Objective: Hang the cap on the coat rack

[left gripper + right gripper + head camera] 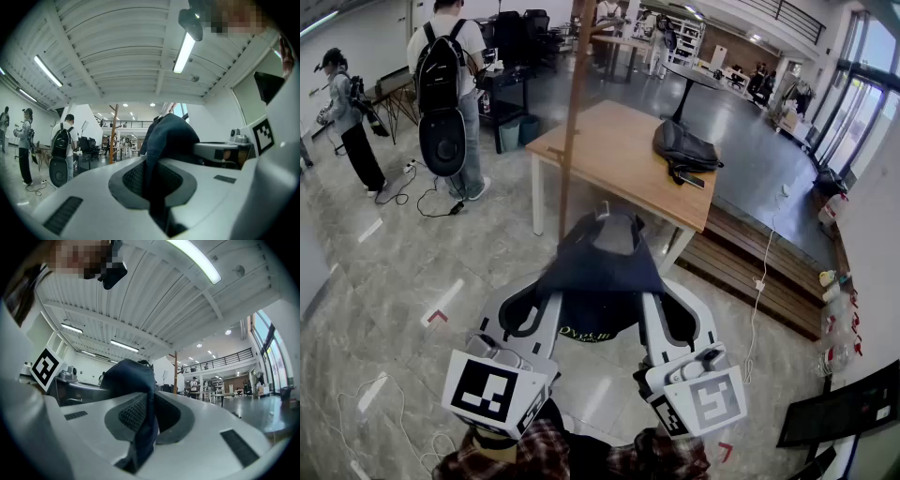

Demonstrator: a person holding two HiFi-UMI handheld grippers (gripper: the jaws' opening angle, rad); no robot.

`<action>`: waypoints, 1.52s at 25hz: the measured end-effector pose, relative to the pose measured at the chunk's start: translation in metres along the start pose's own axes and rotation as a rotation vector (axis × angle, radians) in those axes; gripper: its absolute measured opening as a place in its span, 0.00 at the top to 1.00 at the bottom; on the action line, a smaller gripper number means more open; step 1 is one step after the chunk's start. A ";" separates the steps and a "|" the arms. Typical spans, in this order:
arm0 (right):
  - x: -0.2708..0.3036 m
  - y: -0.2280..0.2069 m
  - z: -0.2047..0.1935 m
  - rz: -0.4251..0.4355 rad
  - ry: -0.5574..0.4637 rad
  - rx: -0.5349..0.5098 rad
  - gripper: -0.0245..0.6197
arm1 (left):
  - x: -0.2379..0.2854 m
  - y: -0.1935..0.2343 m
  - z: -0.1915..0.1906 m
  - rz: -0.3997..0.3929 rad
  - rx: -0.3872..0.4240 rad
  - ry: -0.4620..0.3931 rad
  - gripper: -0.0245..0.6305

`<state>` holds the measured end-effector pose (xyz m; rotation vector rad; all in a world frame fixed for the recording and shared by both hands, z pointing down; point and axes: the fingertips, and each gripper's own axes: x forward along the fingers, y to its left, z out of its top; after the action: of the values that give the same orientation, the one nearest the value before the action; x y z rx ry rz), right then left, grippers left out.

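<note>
Navy cap (598, 272), left gripper (530, 309) and right gripper (675, 314) raised side by side, jaws pinching its fabric

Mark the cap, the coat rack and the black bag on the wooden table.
cap (598, 274), head view, on its dark blue crown.
coat rack (573, 112), head view, on its upright wooden pole.
black bag (683, 147), head view, on the middle of its body.

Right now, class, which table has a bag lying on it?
The light wooden table: the black backpack lies on it; the dark round table behind shows none.
</note>
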<state>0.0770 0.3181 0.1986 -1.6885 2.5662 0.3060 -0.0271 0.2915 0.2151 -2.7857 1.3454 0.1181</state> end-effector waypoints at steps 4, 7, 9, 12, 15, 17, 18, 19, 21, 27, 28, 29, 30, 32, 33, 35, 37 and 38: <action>0.001 -0.002 -0.007 0.007 0.008 0.008 0.91 | 0.003 0.001 -0.006 0.009 -0.003 0.010 0.93; 0.009 -0.009 -0.014 0.009 0.007 0.008 0.91 | 0.012 0.005 -0.012 0.012 -0.004 0.009 0.93; 0.018 -0.013 -0.021 0.010 0.007 0.008 0.91 | 0.021 0.011 -0.017 0.011 -0.002 0.008 0.93; 0.047 -0.020 -0.026 0.002 0.009 0.007 0.91 | 0.042 0.034 -0.018 0.001 -0.001 0.008 0.93; 0.090 -0.025 -0.027 -0.008 0.008 0.003 0.91 | 0.067 0.070 -0.015 -0.007 -0.003 0.005 0.93; 0.116 -0.029 -0.029 -0.021 0.006 -0.003 0.91 | 0.086 0.092 -0.014 -0.022 0.001 0.001 0.93; 0.129 -0.032 -0.031 -0.031 0.004 -0.004 0.91 | 0.095 0.102 -0.014 -0.031 0.004 -0.002 0.93; 0.142 -0.035 -0.033 -0.042 0.001 -0.004 0.91 | 0.105 0.113 -0.013 -0.040 0.006 -0.005 0.93; 0.170 -0.039 -0.034 -0.061 -0.005 -0.005 0.91 | 0.123 0.136 -0.010 -0.059 0.006 -0.009 0.93; 0.232 -0.056 -0.032 -0.119 -0.021 -0.019 0.91 | 0.172 0.182 0.001 -0.124 0.011 -0.011 0.93; 0.240 -0.059 -0.033 -0.130 -0.023 -0.018 0.91 | 0.179 0.187 0.001 -0.136 0.013 -0.011 0.93; 0.247 -0.061 -0.035 -0.140 -0.024 -0.017 0.91 | 0.186 0.193 0.000 -0.148 0.013 -0.009 0.93; 0.254 -0.064 -0.038 -0.152 -0.027 -0.014 0.91 | 0.193 0.198 -0.001 -0.158 0.012 -0.008 0.93; 0.268 -0.070 -0.041 -0.175 -0.029 -0.007 0.91 | 0.208 0.209 -0.003 -0.176 0.018 -0.010 0.93; 0.274 -0.073 -0.043 -0.184 -0.025 -0.005 0.91 | 0.214 0.214 -0.004 -0.183 0.025 -0.011 0.93; 0.284 -0.077 -0.048 -0.197 -0.012 0.001 0.91 | 0.224 0.222 -0.009 -0.197 0.027 -0.005 0.93; 0.293 -0.081 -0.055 -0.211 0.002 0.006 0.91 | 0.232 0.229 -0.015 -0.210 0.017 0.006 0.93; 0.298 -0.083 -0.059 -0.216 0.010 0.008 0.91 | 0.236 0.232 -0.018 -0.214 0.012 0.012 0.93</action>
<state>0.0372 0.0059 0.1991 -1.9460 2.3583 0.2757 -0.0617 -0.0385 0.2107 -2.9018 1.0372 0.0851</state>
